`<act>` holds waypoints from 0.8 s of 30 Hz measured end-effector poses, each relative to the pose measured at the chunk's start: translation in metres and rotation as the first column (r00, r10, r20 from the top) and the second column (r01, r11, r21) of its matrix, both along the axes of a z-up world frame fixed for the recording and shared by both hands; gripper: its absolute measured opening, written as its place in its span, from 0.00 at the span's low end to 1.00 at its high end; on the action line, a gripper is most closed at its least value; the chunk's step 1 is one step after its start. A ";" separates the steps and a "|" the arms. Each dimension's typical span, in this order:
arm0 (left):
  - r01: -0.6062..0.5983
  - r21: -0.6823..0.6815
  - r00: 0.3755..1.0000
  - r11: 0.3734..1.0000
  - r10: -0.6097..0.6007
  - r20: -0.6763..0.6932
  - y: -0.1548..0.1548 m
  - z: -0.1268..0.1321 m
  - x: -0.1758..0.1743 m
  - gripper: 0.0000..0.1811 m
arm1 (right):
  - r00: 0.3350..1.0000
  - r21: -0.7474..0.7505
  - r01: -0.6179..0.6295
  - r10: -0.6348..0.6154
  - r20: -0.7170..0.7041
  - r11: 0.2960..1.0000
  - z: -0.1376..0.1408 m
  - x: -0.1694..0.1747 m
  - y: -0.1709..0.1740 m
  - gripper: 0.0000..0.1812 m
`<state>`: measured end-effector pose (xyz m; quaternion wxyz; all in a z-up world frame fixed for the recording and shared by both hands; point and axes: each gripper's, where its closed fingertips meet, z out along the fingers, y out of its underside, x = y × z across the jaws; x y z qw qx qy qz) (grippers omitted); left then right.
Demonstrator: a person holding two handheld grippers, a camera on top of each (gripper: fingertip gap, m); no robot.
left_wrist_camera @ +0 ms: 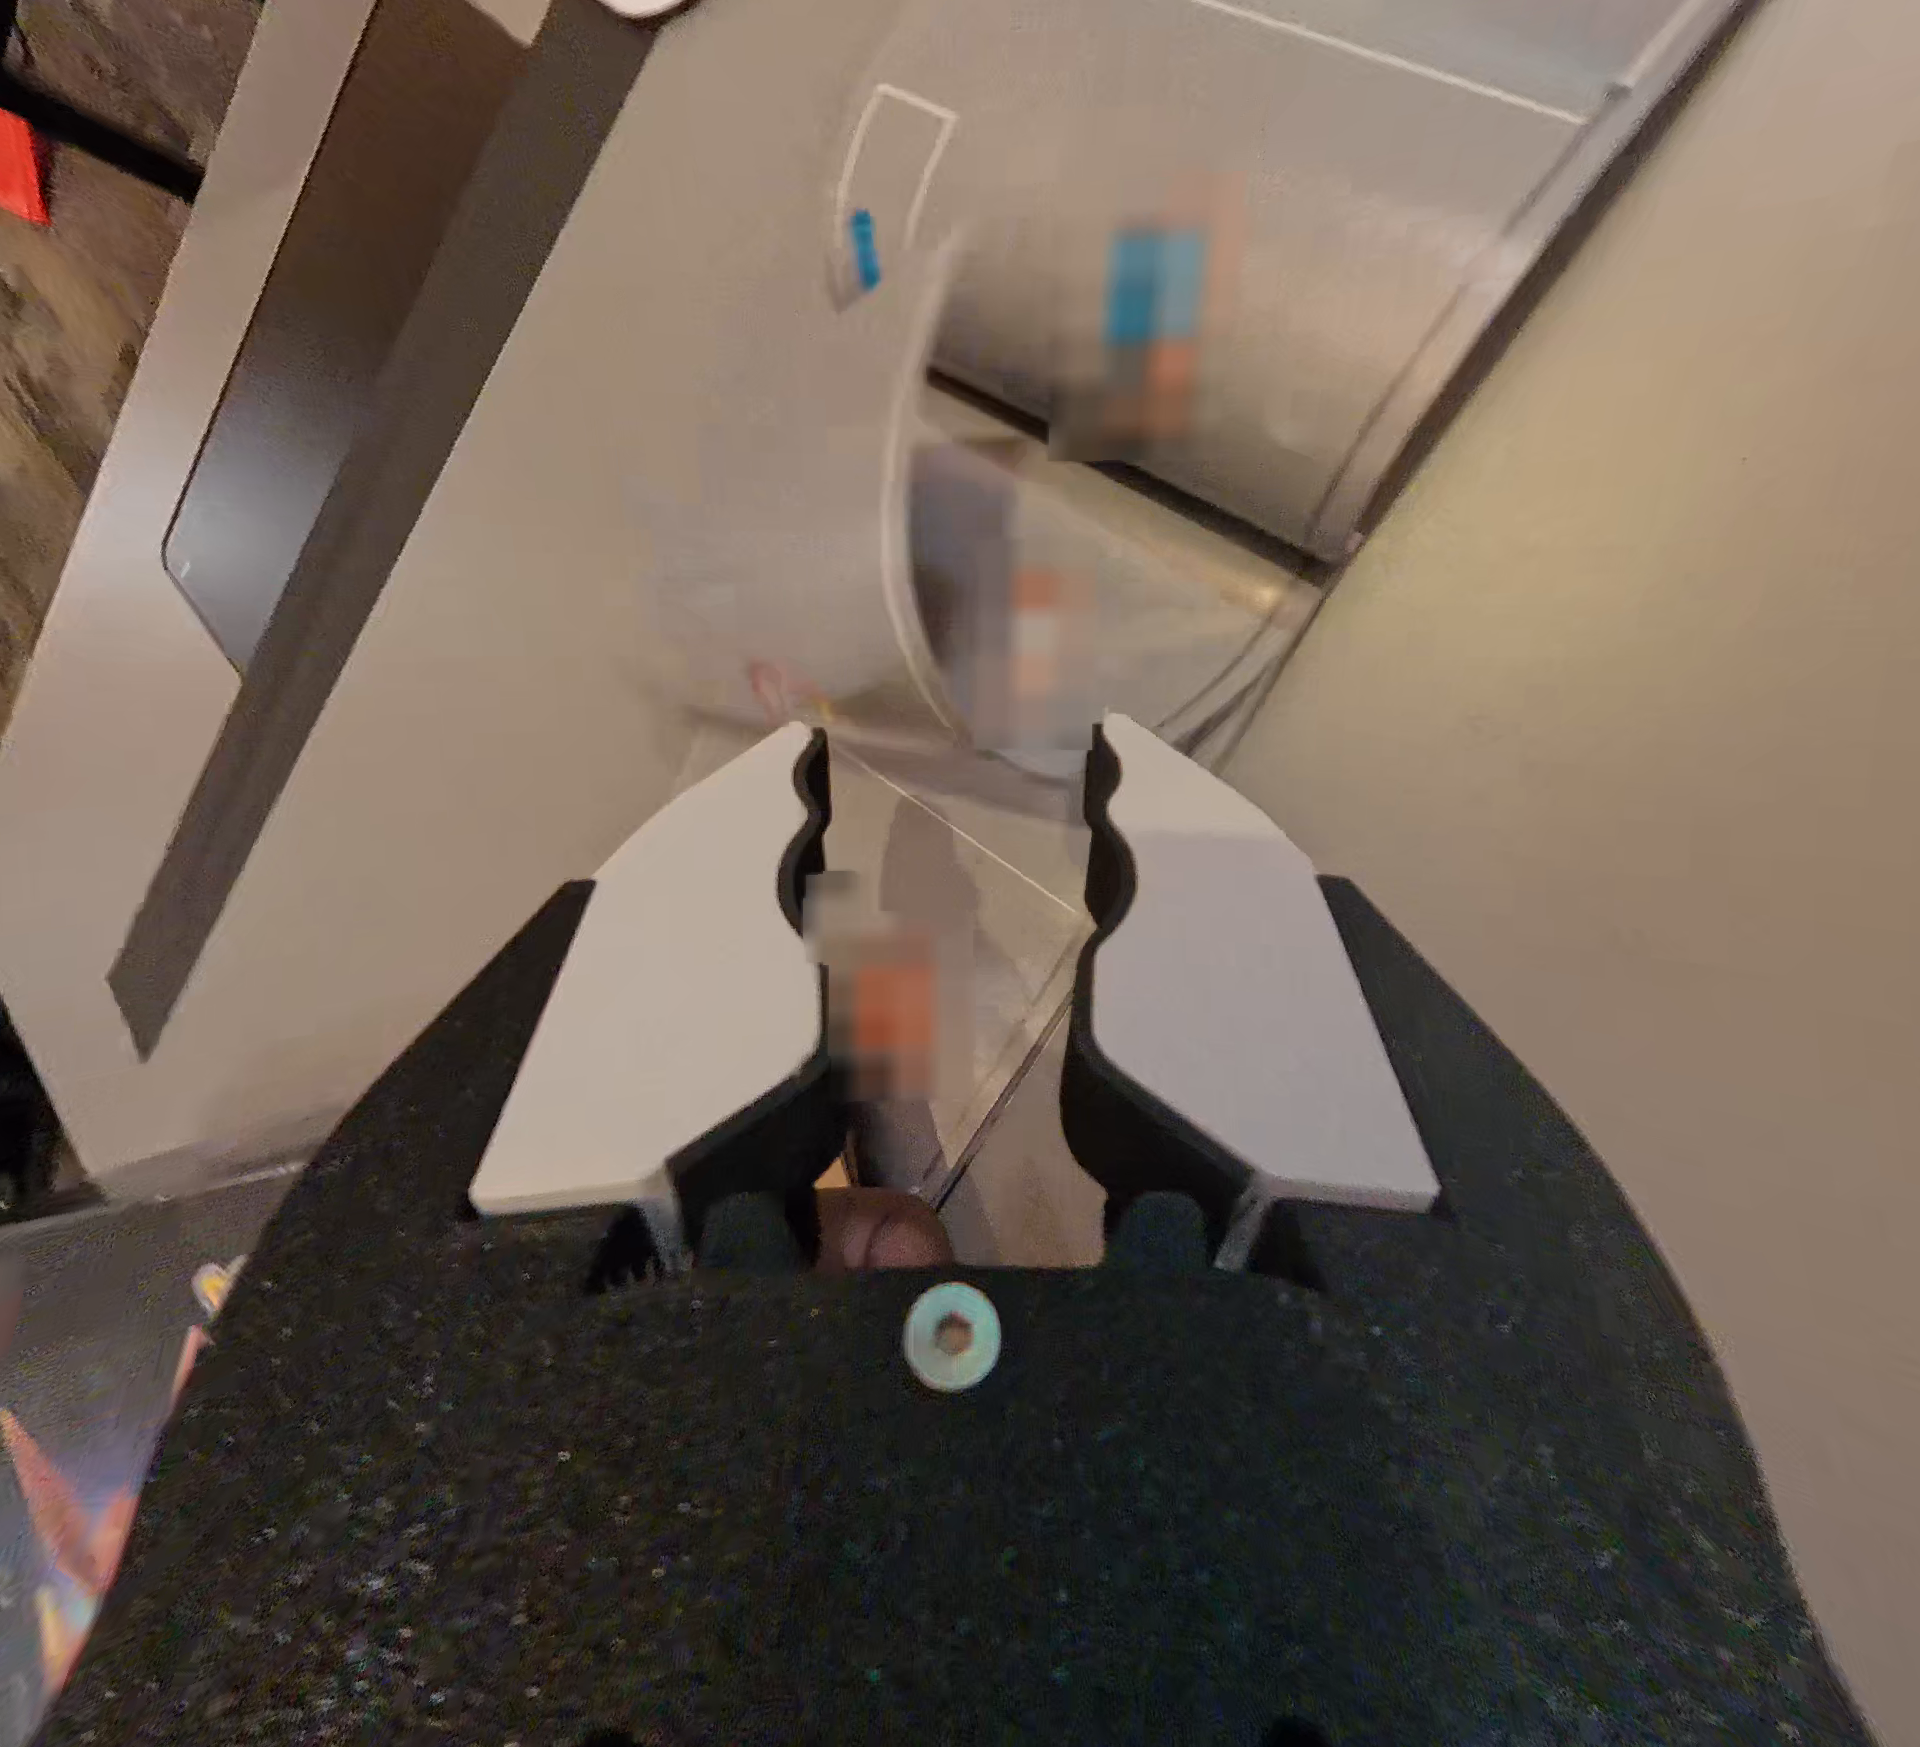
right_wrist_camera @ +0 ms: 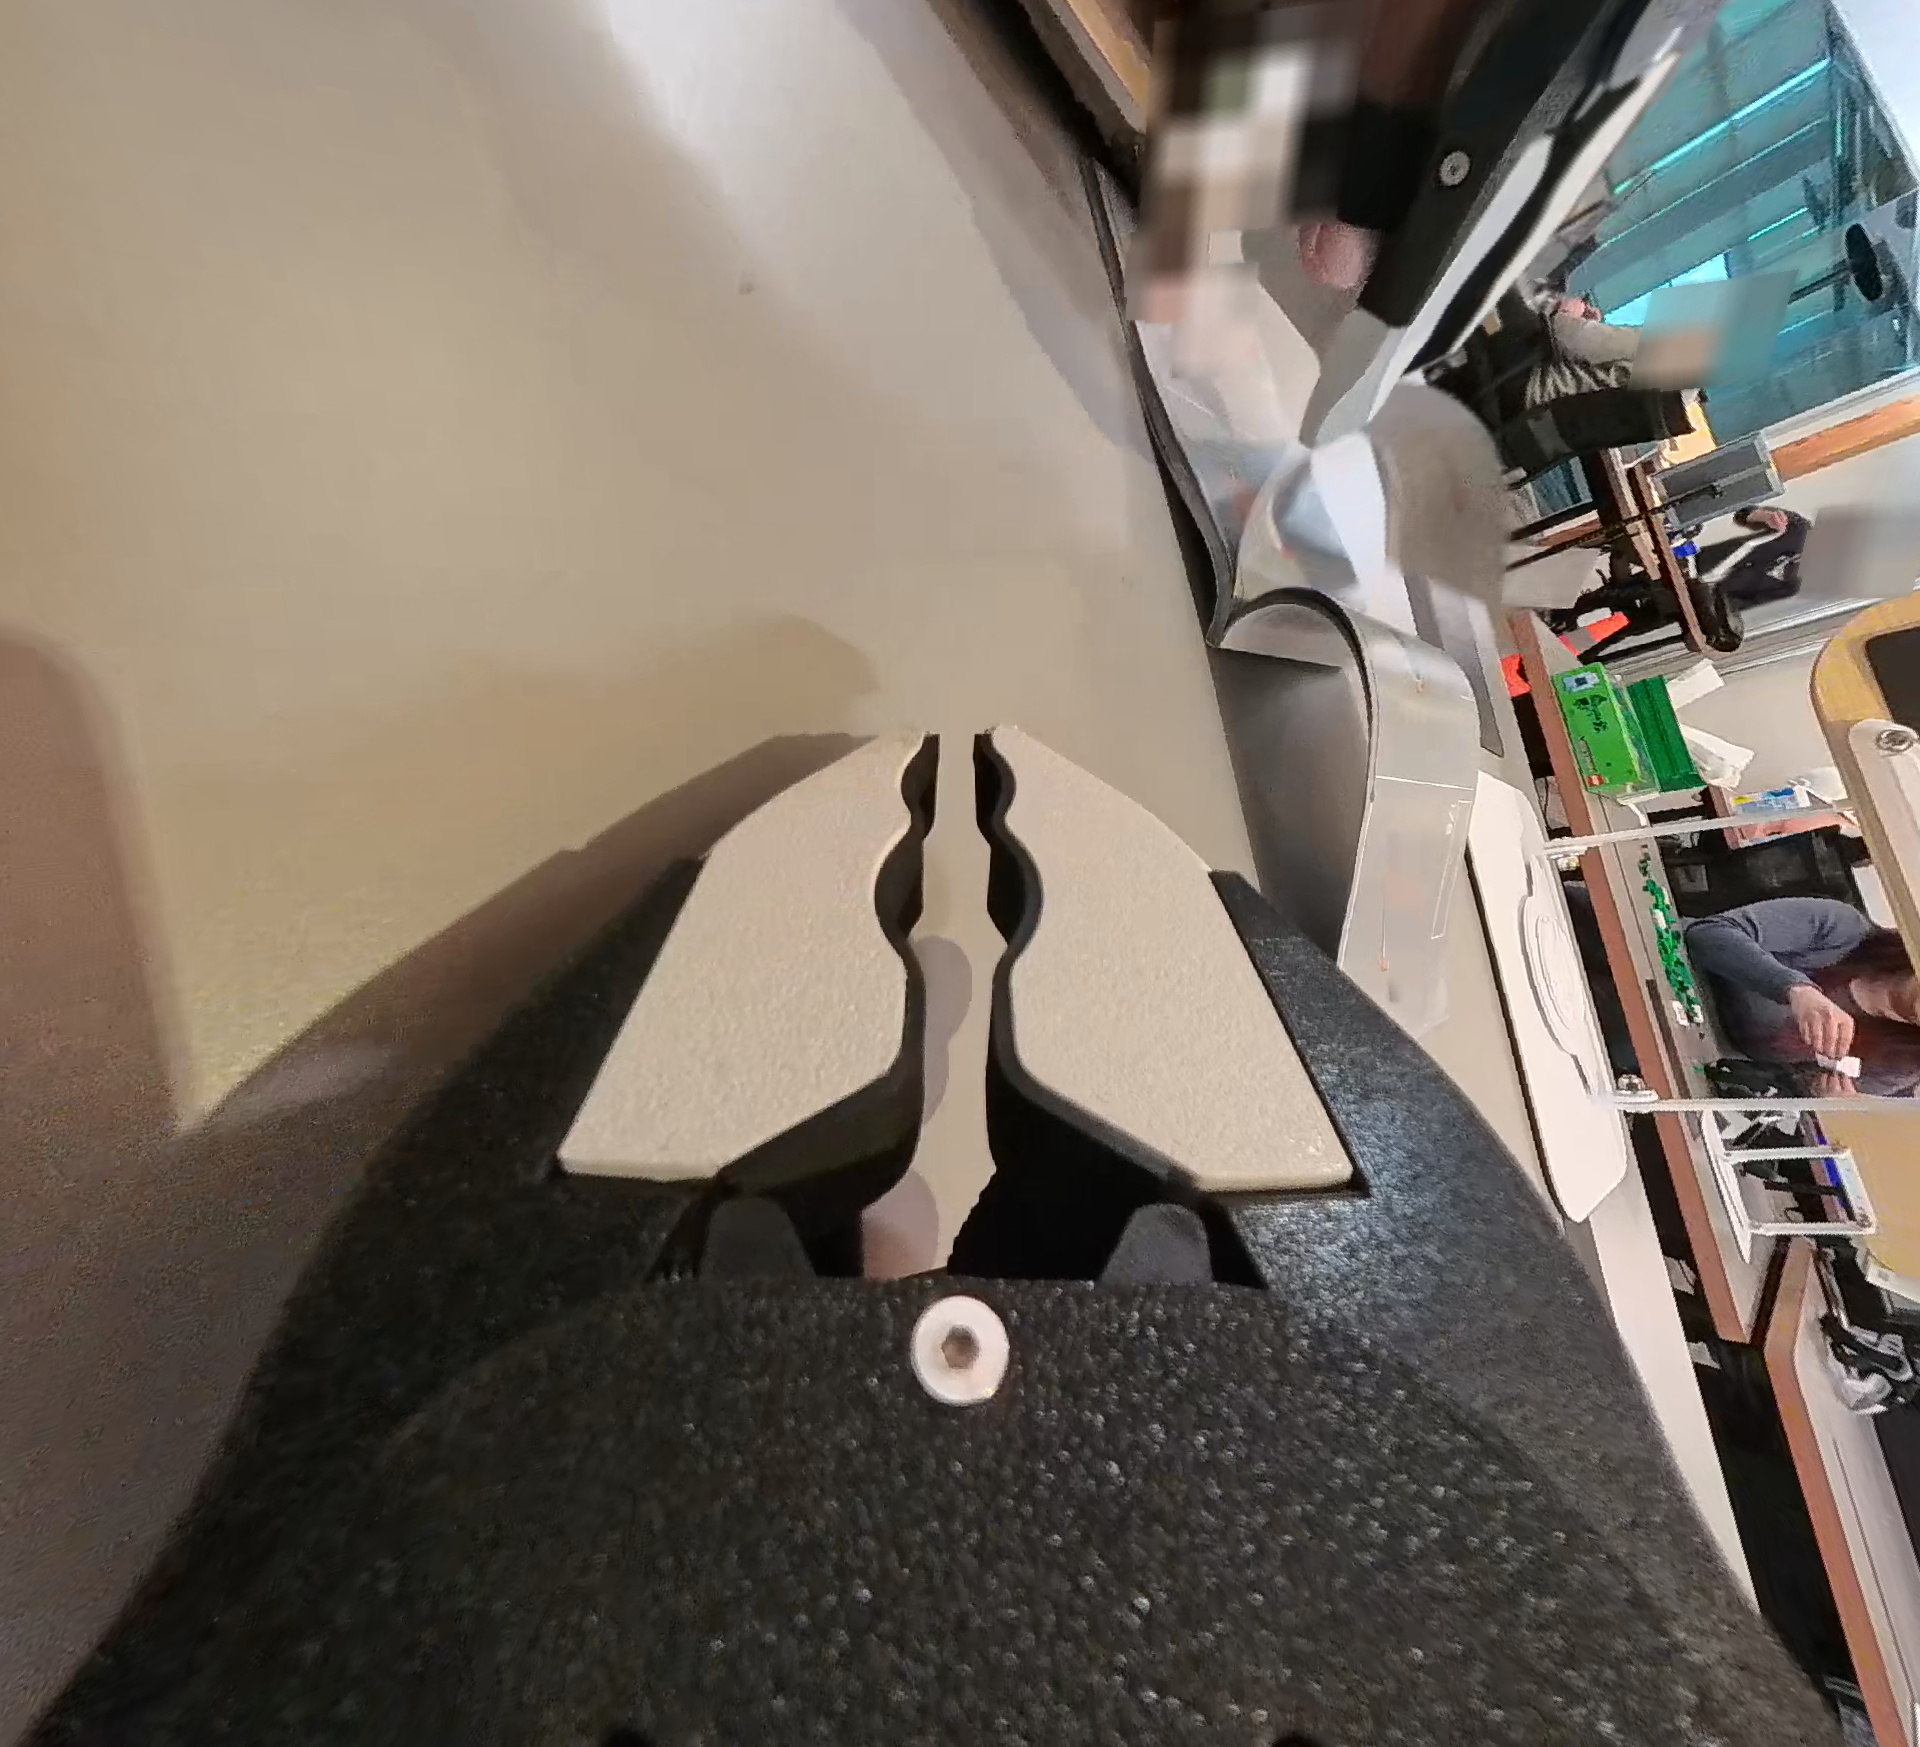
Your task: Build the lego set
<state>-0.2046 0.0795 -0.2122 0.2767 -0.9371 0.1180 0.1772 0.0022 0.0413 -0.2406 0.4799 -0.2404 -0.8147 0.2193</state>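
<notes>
Paper booklet (left_wrist_camera: 1195,263) lies open — left hand-held gripper (left_wrist_camera: 956,752) spread.

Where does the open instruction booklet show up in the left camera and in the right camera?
Left wrist view: the instruction booklet fills the centre and upper right, pages curling, just beyond the open left gripper.
Right wrist view: the booklet lies right of centre, seen edge-on, with the left gripper reaching down to it from the upper right.
Shared landmark: the pale table under the booklet.
</notes>
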 end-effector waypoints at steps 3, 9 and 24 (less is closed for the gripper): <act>-0.084 0.068 0.996 0.994 0.083 0.020 -0.005 0.001 -0.010 0.26 | 1.000 0.002 0.000 0.000 -0.001 1.000 0.000 0.000 0.000 0.04; -0.223 0.164 0.964 0.961 0.193 0.181 -0.021 -0.005 -0.009 0.26 | 1.000 0.005 -0.002 0.002 -0.003 1.000 0.000 0.000 -0.001 0.03; -0.560 0.292 0.788 0.776 0.388 0.479 -0.061 -0.021 -0.047 0.24 | 0.999 0.000 0.037 -0.037 0.003 0.999 0.000 -0.002 0.004 0.03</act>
